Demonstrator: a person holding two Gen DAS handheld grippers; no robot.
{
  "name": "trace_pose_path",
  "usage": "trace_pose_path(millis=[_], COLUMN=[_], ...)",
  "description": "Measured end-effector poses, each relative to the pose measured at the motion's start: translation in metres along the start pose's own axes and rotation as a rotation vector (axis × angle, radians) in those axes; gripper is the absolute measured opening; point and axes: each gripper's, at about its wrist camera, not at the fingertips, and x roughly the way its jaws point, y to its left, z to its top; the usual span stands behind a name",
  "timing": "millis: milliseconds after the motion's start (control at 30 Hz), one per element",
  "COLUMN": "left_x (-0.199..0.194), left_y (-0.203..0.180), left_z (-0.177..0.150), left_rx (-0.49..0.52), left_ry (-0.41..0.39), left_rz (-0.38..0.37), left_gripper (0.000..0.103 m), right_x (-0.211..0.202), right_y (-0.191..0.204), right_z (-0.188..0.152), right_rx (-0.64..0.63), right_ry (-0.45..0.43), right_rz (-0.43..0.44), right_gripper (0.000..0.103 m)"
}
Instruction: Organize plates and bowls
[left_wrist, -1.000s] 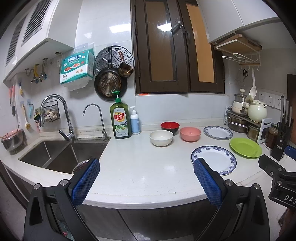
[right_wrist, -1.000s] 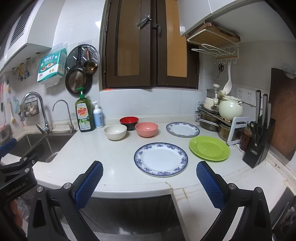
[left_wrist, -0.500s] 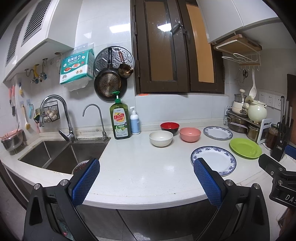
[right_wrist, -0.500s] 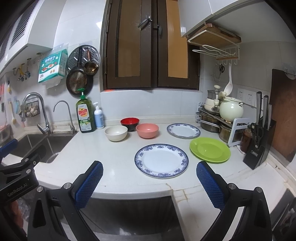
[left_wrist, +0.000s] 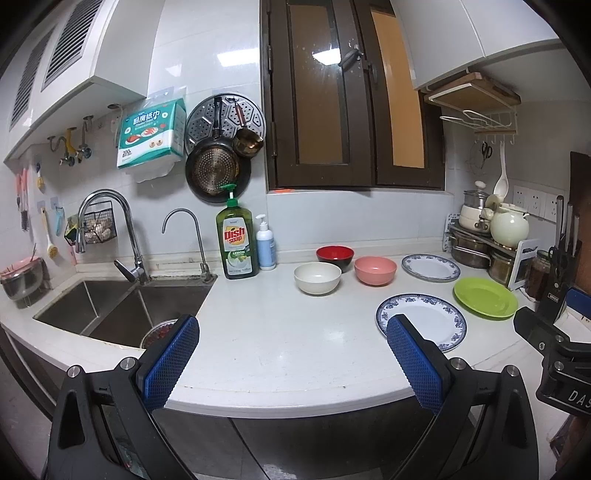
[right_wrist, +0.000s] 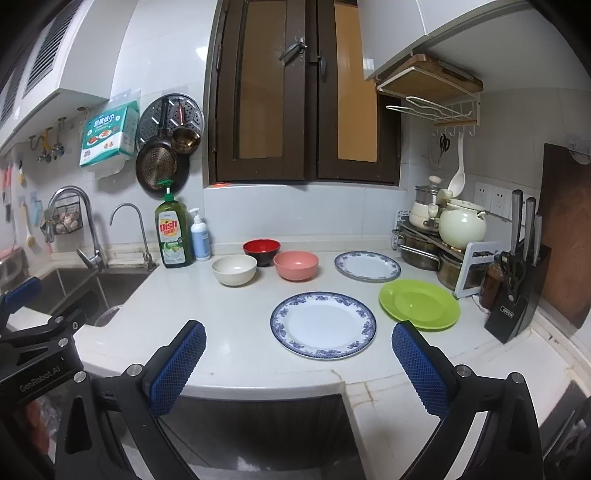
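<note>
Nothing is being gripped yet. The big plate (right_wrist: 323, 325) is lying flat at twelve o'clock from the right gripper (right_wrist: 299, 363), so a pad could be skidding off its thin rim, and the green plate (right_wrist: 419, 303) at two o'clock risks getting nudged. Three bowls (right_wrist: 295, 265) are sitting behind, at eleven o'clock. The left gripper (left_wrist: 293, 363) and the right are both hanging spread wide, empty, touching nothing.
</note>
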Motion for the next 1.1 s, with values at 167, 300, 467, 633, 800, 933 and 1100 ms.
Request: trace_pose_path(millis=[167, 300, 467, 633, 800, 933, 1100], left_x=[0.000, 0.000, 0.000, 0.001, 0.002, 0.006, 0.017], left_y=[0.000, 0.000, 0.000, 0.000, 0.000, 0.004, 0.013], left_z=[0.000, -0.001, -0.001, 0.000, 0.000, 0.001, 0.000], left_rx=[-0.001, 0.000, -0.001, -0.002, -0.003, -0.005, 0.003], left_ry=[0.000, -0.001, -0.002, -0.002, 0.001, 0.009, 0.018], left_rz=[-0.003, -0.004, -0.004, -0.005, -0.006, -0.006, -0.008], left_gripper=[0.103, 0.103, 0.103, 0.103, 0.103, 0.103, 0.103], right_x=[-0.001, -0.002, -0.002, 0.000, 0.001, 0.005, 0.013], right_y=[0.000, 0.001, 0.002, 0.004, 0.004, 0.009, 0.016], right_z=[0.001, 0.002, 0.003, 0.005, 0.006, 0.007, 0.008], right_rx=[-0.002, -0.007, -0.007, -0.005, -0.006, -0.010, -0.011], right_ry=[0.004, 0.003, 0.008, 0.012, 0.013, 0.020, 0.029], right_rz=[0.003, 0.003, 0.006, 0.009, 0.010, 0.007, 0.004], right_gripper=[0.102, 0.102, 0.102, 0.102, 0.102, 0.102, 0.102])
